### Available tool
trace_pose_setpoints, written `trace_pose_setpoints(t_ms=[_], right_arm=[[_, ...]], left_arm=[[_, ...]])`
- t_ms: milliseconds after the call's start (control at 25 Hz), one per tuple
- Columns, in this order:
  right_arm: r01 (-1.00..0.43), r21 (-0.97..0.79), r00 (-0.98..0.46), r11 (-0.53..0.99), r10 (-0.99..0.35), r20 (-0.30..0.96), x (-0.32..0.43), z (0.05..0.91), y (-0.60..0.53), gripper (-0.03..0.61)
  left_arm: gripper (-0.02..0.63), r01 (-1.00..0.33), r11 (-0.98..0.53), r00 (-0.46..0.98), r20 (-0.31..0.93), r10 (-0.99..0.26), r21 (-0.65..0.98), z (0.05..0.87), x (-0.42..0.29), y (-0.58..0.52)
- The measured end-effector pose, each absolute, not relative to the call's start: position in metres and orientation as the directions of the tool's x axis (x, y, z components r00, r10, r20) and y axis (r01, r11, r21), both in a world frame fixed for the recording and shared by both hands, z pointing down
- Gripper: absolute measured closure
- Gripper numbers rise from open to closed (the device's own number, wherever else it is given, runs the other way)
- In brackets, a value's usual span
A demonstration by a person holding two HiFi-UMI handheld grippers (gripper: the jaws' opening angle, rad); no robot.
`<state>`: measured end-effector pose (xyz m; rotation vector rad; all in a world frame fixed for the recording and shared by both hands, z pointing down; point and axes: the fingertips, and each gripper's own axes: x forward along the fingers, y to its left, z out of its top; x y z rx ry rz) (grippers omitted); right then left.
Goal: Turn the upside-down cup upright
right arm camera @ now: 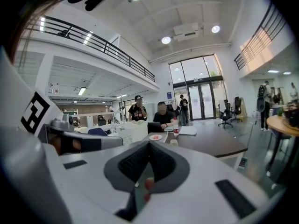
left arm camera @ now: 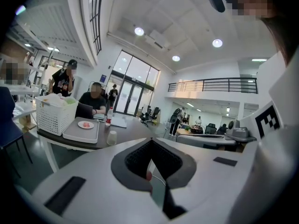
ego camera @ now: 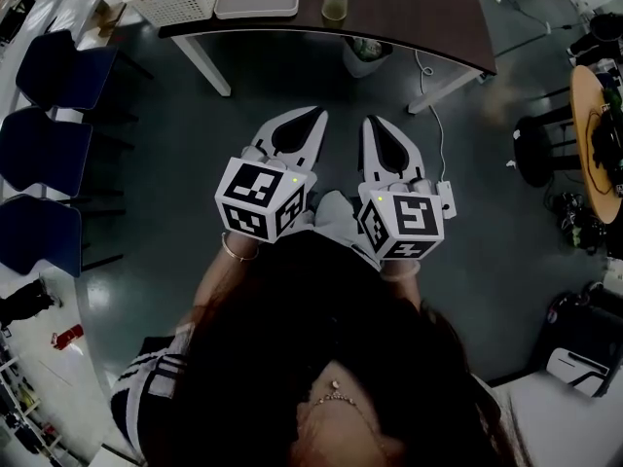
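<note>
Left gripper (ego camera: 313, 117), right gripper (ego camera: 371, 122), side by side, jaws closed, facing table (ego camera: 428, 17)

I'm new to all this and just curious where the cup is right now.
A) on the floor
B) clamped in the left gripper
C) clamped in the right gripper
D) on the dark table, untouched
D: the cup stands on the dark table beside the gray tray, while the left gripper and right gripper are shut and empty over the floor, short of the table.
</note>
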<state>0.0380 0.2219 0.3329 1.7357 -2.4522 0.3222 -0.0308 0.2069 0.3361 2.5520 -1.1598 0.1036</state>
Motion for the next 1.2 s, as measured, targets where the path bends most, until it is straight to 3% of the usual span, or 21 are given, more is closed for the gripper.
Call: trace_pose_setpoints(t_ms=[600, 1200], right_arm=[[-0.944, -0.096, -0.331, 0.317, -0.916, 0.229, 0.056, 0.349, 0.101, 0.561], [-0.899, -0.068, -0.434, 0.432, -0.861, 0.266, 0.067, 0.362, -0.078, 0.56]], left_arm=[[0.612, -0.756, -0.6, 0.653, 0.229, -0.722, 0.263, 0.351, -0.017, 0.096], [0.612, -0.806, -0.526, 0.589, 0.271, -0.762, 0.272, 0.363, 0.002, -0.078]])
